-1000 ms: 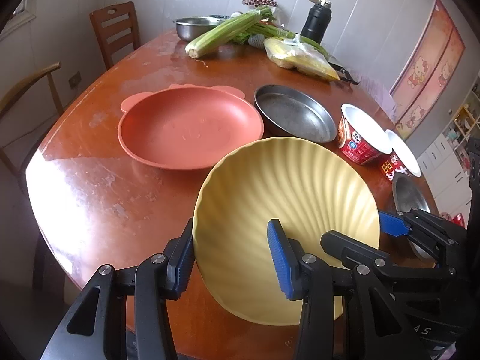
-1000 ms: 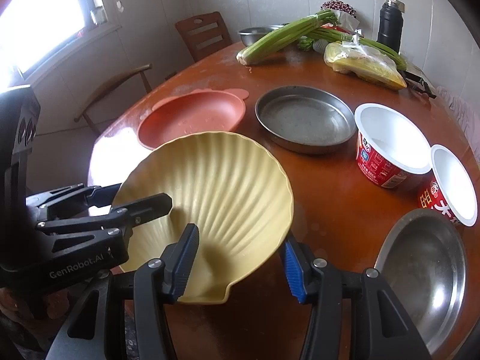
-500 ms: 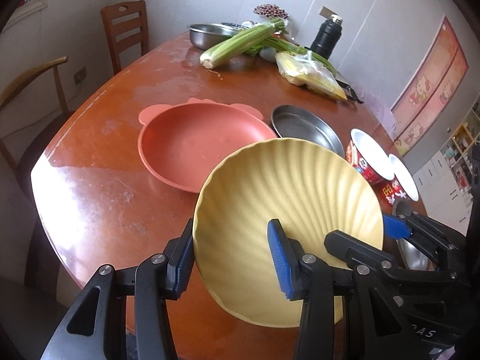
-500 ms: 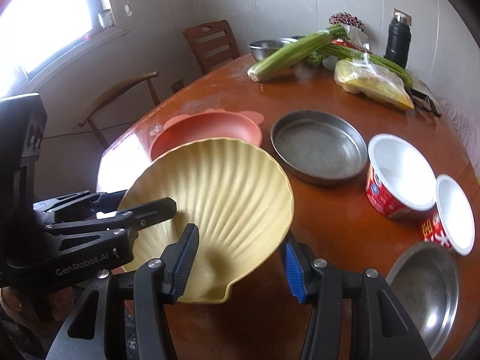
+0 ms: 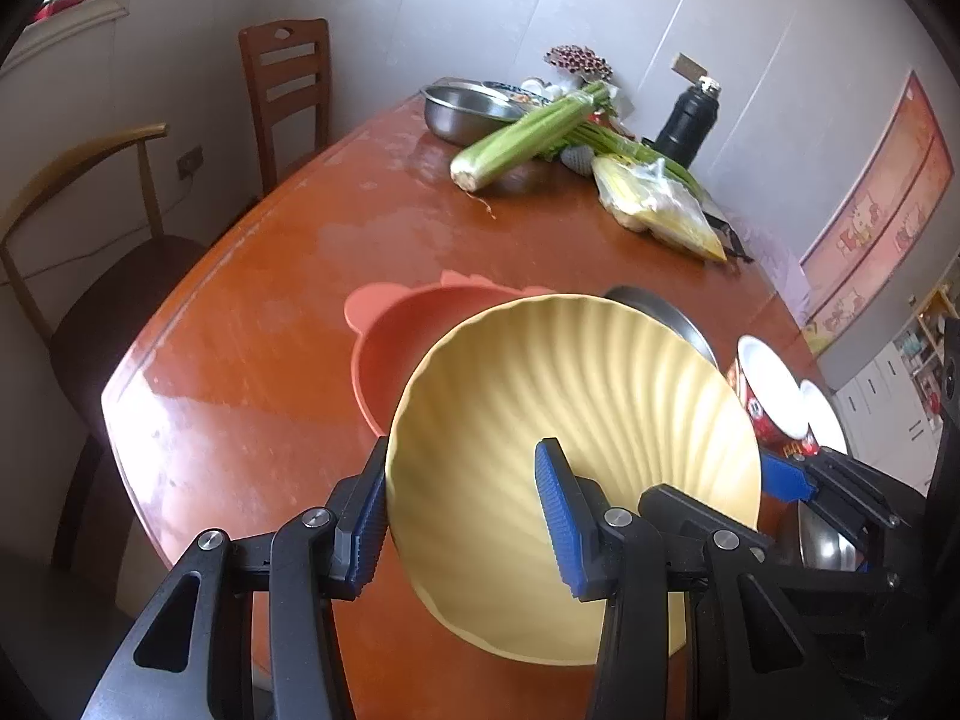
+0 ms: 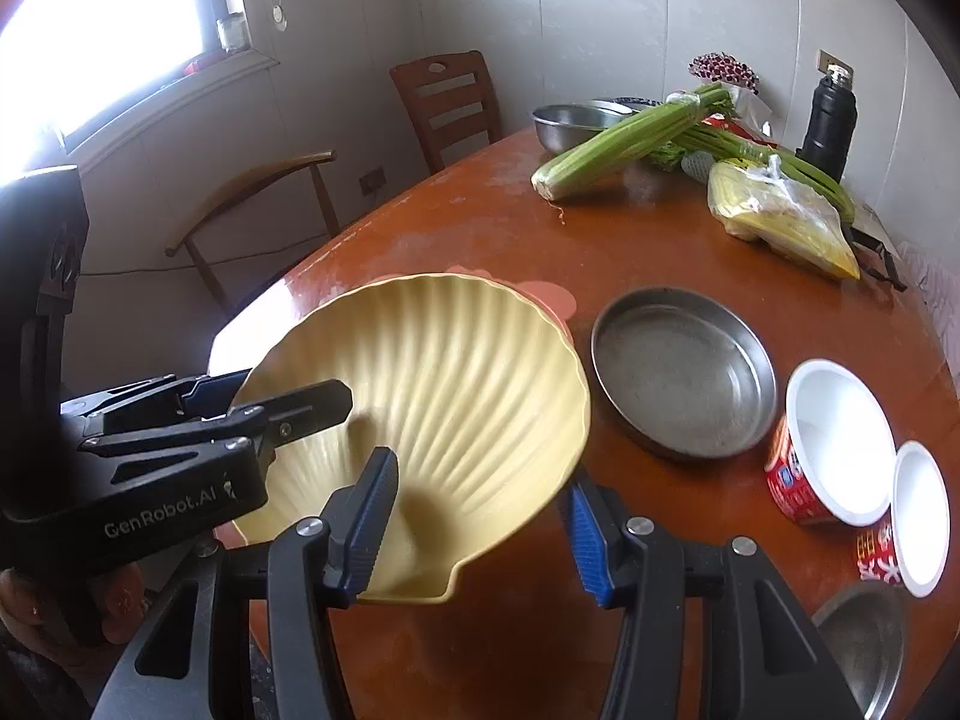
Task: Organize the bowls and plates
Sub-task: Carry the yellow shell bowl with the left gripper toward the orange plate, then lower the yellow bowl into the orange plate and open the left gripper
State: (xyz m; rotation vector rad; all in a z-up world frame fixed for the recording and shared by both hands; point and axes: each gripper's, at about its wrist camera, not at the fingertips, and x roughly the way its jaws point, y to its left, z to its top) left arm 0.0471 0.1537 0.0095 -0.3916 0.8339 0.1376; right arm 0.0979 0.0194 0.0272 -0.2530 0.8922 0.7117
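Gleaming pale yellow, the ribbed shell-shaped bowl [image 6: 456,384] tilts above the table [image 6: 660,252].

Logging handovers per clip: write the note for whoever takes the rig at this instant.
Left gripper: across the yellow shell plate rim.
Right gripper: straddles the near-right rim; grip unclear.
Plate is tilted, above the pink plate.
Steel pan, two paper bowls and a steel bowl sit unstacked on the table.
Left: set plate down, group the rest.
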